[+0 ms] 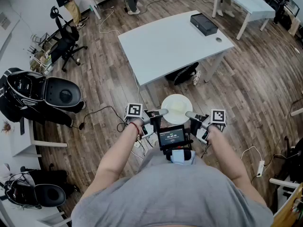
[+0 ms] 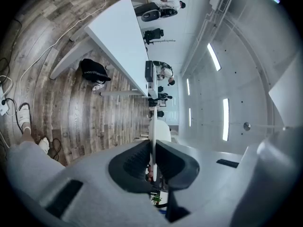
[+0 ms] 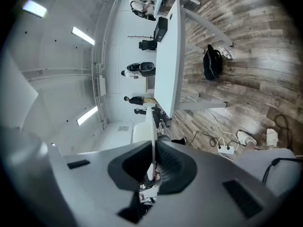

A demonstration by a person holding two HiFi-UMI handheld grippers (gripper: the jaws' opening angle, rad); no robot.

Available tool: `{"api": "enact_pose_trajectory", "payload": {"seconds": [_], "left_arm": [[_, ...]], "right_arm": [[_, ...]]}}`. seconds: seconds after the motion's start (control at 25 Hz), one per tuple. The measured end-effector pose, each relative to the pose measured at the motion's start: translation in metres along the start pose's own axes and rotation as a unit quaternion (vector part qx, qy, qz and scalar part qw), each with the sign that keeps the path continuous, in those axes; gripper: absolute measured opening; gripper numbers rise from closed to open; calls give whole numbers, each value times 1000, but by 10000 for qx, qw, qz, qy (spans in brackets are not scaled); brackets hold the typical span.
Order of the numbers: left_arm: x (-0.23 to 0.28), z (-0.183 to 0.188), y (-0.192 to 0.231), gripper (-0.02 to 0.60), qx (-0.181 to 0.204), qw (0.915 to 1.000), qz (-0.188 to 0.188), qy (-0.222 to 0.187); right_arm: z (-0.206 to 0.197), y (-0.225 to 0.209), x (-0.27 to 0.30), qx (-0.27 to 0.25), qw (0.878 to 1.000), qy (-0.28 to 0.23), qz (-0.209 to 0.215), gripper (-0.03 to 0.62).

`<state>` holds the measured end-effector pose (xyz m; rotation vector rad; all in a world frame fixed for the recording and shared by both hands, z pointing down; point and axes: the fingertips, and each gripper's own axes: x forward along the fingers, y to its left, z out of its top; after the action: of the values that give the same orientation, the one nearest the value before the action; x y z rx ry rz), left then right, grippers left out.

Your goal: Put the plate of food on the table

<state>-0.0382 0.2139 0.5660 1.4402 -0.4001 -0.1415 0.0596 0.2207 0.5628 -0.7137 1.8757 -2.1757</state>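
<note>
A round white plate (image 1: 176,108) with pale food on it hangs level above the wooden floor, just short of the near edge of the white table (image 1: 170,44). My left gripper (image 1: 163,112) is shut on the plate's left rim and my right gripper (image 1: 188,114) on its right rim. In the left gripper view the plate (image 2: 152,126) shows edge-on between the dark pads (image 2: 134,161). The right gripper view also has the plate (image 3: 152,124) edge-on, pinched between its pads (image 3: 171,163). The table (image 2: 124,41) lies ahead in both gripper views.
A black flat box (image 1: 204,24) and a small round object (image 1: 218,39) lie at the table's far right. A black bag (image 1: 182,73) sits under the table. Cables and a power strip (image 1: 259,168) lie on the floor. Office chairs (image 1: 66,41) stand at left, another white table (image 1: 246,1) at the back right.
</note>
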Motion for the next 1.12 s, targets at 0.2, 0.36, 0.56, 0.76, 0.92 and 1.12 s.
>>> {"api": "enact_pose_trajectory", "payload": {"seconds": [0.2, 0.36, 0.56, 0.76, 0.92, 1.12], "left_arm": [[7, 12, -13, 29, 117, 9998, -148, 12], [8, 13, -16, 29, 153, 9998, -160, 18], [6, 12, -15, 29, 159, 9998, -119, 8], [7, 12, -19, 29, 140, 9997, -204, -21], [6, 13, -15, 29, 128, 9998, -144, -14], [6, 13, -15, 29, 167, 9997, -169, -32]], "right_arm": [[13, 3, 4, -140, 9999, -45, 27, 38], [14, 4, 5, -142, 9999, -34, 55, 38], [13, 6, 4, -91, 9999, -58, 66, 38], [16, 10, 4, -29, 9997, -146, 172, 40], [16, 11, 4, -54, 9996, -161, 237, 40], [14, 11, 4, -20, 9997, -150, 194, 40]]}}
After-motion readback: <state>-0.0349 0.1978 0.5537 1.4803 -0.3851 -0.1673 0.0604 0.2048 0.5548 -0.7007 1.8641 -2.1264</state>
